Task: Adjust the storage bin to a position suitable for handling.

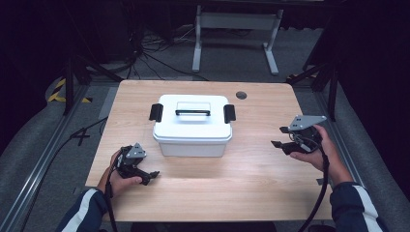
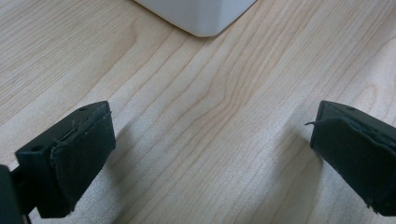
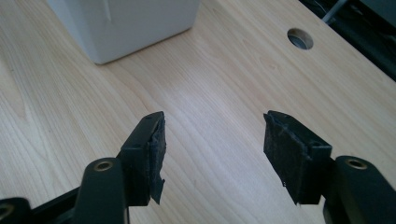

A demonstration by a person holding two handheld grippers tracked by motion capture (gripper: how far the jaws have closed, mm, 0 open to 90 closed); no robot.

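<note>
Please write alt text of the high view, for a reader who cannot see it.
A white lidded box stands on a wooden table. A person's hands hold open tongs on either side of it: left tongs, right tongs, both apart from the box.

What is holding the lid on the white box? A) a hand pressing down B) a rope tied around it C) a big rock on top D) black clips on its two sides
D: the white box has a black clip on its left side and another on its right side, and both grippers are away from it.

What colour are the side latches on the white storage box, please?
Black; the latches on the storage box show best in the high view.
</note>
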